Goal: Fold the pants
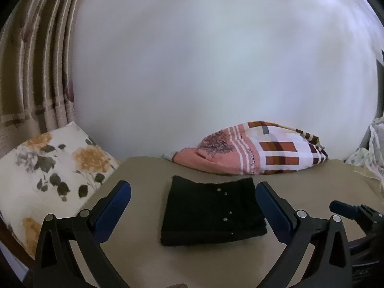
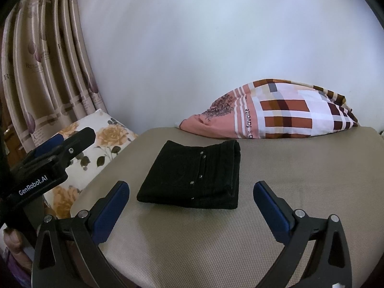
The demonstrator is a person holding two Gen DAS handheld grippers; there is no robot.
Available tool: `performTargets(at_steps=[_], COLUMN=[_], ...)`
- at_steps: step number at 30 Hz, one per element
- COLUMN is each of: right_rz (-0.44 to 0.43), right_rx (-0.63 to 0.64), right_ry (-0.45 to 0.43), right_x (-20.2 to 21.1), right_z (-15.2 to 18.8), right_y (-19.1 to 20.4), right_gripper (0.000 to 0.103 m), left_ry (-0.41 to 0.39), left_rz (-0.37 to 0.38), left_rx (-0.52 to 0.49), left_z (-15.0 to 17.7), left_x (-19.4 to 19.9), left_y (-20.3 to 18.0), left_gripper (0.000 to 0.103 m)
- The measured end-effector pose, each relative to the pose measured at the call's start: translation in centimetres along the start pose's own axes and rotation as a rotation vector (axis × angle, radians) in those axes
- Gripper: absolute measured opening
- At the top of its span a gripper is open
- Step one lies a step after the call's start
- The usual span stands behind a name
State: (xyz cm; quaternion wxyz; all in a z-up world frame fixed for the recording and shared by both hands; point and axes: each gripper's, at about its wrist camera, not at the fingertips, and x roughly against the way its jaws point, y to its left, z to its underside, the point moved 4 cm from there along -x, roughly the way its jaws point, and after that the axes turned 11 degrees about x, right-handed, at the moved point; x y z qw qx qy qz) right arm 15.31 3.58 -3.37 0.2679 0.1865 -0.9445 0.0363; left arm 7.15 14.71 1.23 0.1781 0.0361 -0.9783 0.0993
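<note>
On the beige bed (image 2: 276,172), the black pants (image 2: 192,175) lay folded into a compact rectangle, small metal studs showing on top. Left gripper (image 1: 193,207) sat just short of the bundle, fingers (image 1: 112,213) spread wide, nothing between them, not touching fabric. Right gripper (image 2: 190,212) was likewise low over the mattress, fingers (image 2: 271,213) wide and empty, with the pants just ahead and slightly left. Plaid pillow (image 2: 276,112) lay behind the pants against the white wall (image 2: 216,36). Floral pillow (image 1: 50,165) sat at the left bed edge, striped curtain (image 2: 48,60) behind it. Left gripper's body showed in the right view, beside the floral pillow.
</note>
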Motion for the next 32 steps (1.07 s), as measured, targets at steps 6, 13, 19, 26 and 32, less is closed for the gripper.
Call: performTargets(at_steps=[6,13,19,26,32], right_rz=[-0.001,-0.004,-0.004,-0.007,-0.008], right_rx=[0.001,0.001,0.002,0.003,0.001], right_ry=[0.002,0.004,0.008,0.011,0.012], right_x=[0.0,-0.1,-0.1,-0.1,0.0], right_z=[0.0,-0.1,0.1,0.3,0.4], right_y=[-0.1,-0.1,-0.1,0.0,0.0], right_gripper=[0.103,0.103,0.103,0.103,0.103], left_ry=[0.019,0.058,0.057,0.03,0.026], left_rz=[0.003,0.025,-0.007,-0.056,-0.071], left_rx=[0.012,0.04,0.032,0.033,0.024], left_z=[-0.2,-0.4,-0.1,0.1,0.0], left_x=[-0.7,-1.8,-2.2,-2.2,-2.2], left_y=[0.3,0.6,0.6,0.8,0.8], left_gripper=[0.103,0.103,0.103,0.103,0.103])
